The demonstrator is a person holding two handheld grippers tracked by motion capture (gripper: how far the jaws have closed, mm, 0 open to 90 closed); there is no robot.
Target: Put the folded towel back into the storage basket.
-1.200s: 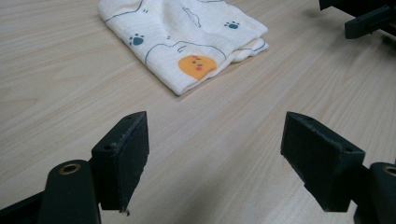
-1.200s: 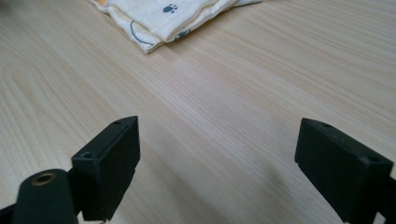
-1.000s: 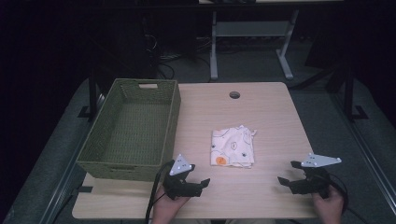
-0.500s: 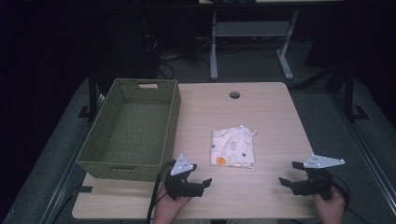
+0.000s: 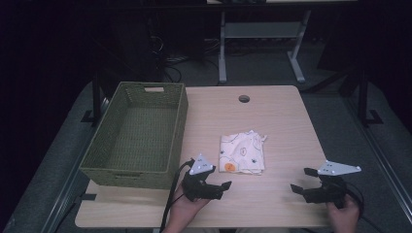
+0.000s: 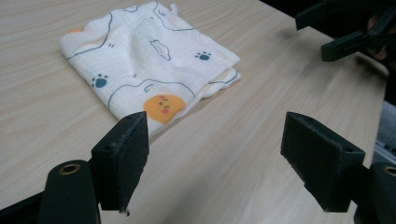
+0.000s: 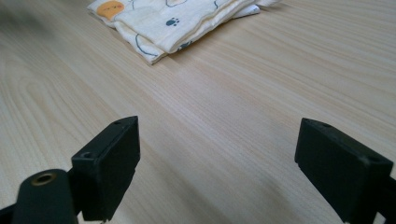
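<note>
A folded white cloth (image 5: pixel 242 153) printed with paw marks and an orange circle lies on the wooden table (image 5: pixel 272 116), right of a green woven basket (image 5: pixel 127 176). My left gripper (image 5: pixel 221 189) rests near the front edge, just below the cloth's orange corner. It is open, and the cloth (image 6: pixel 149 60) lies ahead of its empty jaws (image 6: pixel 215 135). My right gripper (image 5: pixel 300 179) sits at the front right, open and pointing left. Bare wood lies between its jaws (image 7: pixel 219 135), and the cloth (image 7: pixel 177 18) is farther off. The right gripper (image 6: pixel 345 28) also appears in the left gripper view.
The basket is empty and takes up the table's left side. A round cable hole (image 5: pixel 244 99) sits near the far edge. Beyond the table stands a desk frame (image 5: pixel 262 43) on a dark floor.
</note>
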